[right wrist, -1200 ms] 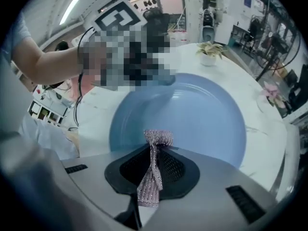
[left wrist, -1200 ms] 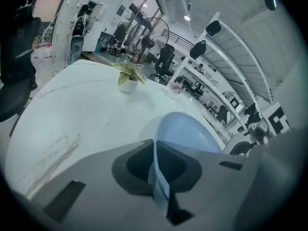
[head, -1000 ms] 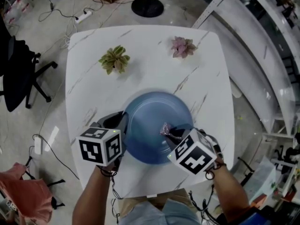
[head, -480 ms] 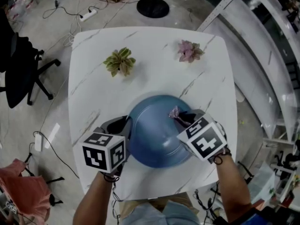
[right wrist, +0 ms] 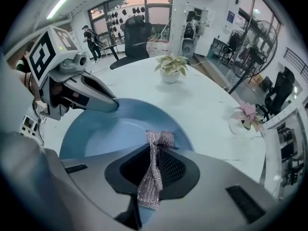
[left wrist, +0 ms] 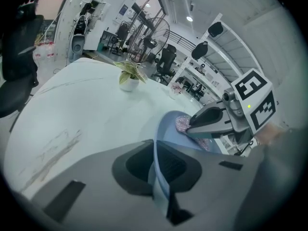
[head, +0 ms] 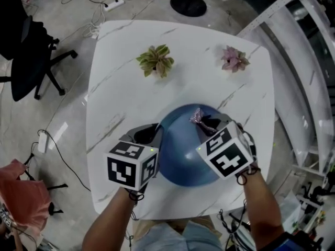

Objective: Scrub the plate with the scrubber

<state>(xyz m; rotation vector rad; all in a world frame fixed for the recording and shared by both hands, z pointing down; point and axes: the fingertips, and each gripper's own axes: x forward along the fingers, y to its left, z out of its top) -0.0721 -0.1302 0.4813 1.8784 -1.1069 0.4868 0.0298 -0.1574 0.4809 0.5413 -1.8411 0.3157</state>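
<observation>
A blue plate [head: 183,145] lies on the white marble table [head: 125,88], near its front edge. My left gripper [head: 157,135] is shut on the plate's left rim [left wrist: 156,148], which runs between its jaws. My right gripper [head: 201,120] is shut on a glittery pinkish-silver scrubber [right wrist: 154,170]. The scrubber's tip [head: 197,115] rests on the plate's far right part. In the left gripper view the right gripper [left wrist: 207,124] presses the scrubber [left wrist: 183,124] onto the plate. The right gripper view shows the left gripper [right wrist: 96,97] at the plate's left rim [right wrist: 120,107].
A green potted plant [head: 155,59] and a pink potted plant [head: 233,59] stand at the table's far side. A black office chair [head: 31,51] is on the floor at the left, and a lamp base [head: 188,4] beyond the table. Metal shelving [head: 298,82] runs along the right.
My right gripper has slid the scrubber across the plate, from its near right part toward its far rim. The left gripper has kept its hold on the rim.
</observation>
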